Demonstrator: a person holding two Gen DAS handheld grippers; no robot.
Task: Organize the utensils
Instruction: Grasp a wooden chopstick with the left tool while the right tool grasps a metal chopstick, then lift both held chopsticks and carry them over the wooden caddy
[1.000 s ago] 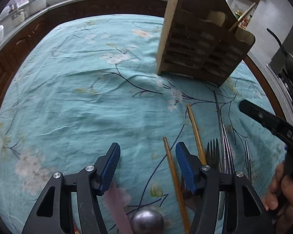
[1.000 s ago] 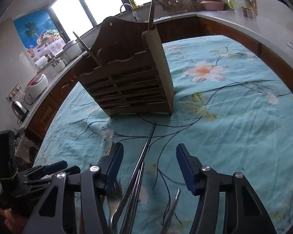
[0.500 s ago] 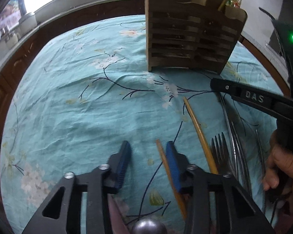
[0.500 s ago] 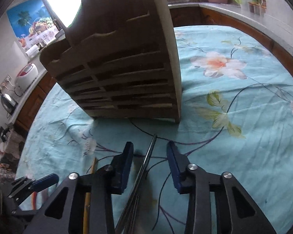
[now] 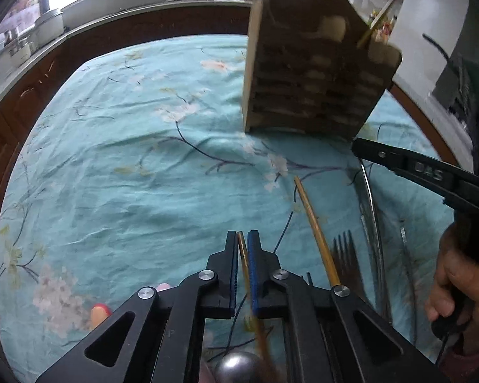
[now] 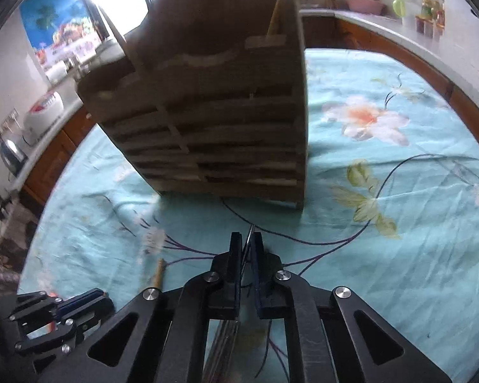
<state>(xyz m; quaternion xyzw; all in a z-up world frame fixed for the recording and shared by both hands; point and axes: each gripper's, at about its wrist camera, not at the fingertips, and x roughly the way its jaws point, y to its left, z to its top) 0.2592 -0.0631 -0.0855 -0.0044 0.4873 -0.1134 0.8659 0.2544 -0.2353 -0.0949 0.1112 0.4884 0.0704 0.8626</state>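
My left gripper (image 5: 242,235) has its jaws closing tight on a wooden chopstick (image 5: 245,257), blue pads pressing both sides. A second chopstick (image 5: 316,229) lies just right of it, beside a dark fork (image 5: 345,252) and several thin metal utensils (image 5: 372,210). My right gripper (image 6: 246,236) has its jaws closing on a thin metal utensil handle (image 6: 249,234), pinched between the pads and pointing at the wooden utensil holder (image 6: 214,111). The slatted holder (image 5: 309,79) stands upright on the cloth just beyond both grippers, with sticks poking from its top.
A teal floral cloth (image 5: 127,159) covers the round table. A person's hand (image 5: 456,287) grasps the right gripper's handle at the right edge. A pink-handled item and a spoon bowl (image 5: 239,367) lie under the left gripper. Kitchen counters with appliances (image 6: 41,111) ring the table.
Both grippers went from wide open to shut, the left onto a wooden chopstick, the right onto a thin metal handle. The right gripper moved closer to the holder.
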